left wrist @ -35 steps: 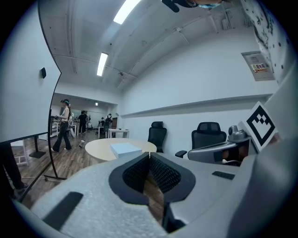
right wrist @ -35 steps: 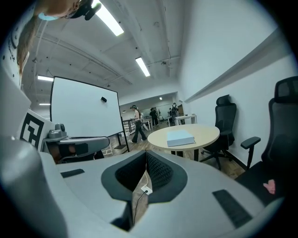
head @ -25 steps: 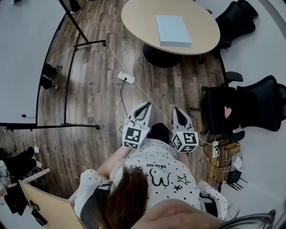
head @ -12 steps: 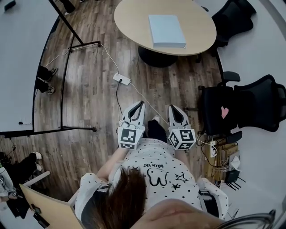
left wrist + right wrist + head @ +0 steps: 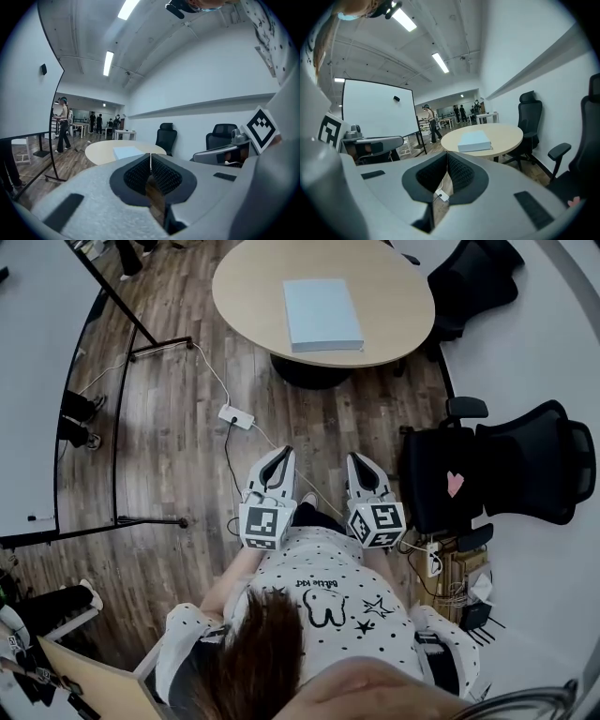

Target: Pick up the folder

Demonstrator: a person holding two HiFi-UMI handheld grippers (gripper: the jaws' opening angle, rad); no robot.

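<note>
Left gripper (image 5: 275, 463) jaws closed, empty, right gripper (image 5: 360, 467) alike, side by side

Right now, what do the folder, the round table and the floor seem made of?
Folder: matte pale blue-grey cover, probably card or plastic; no glare. Round table: smooth light-wood laminate, judging by its even beige top. Floor: brown planks with grain and seams, wood or wood-look vinyl.

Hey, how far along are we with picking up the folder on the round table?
Done: nothing yet; the folder lies flat on the round table, untouched. In hand: the left tool and right tool are shut and empty, pointing toward the table but well short of it. Left: reach the table, open a tool, grip the folder and lift it.
</note>
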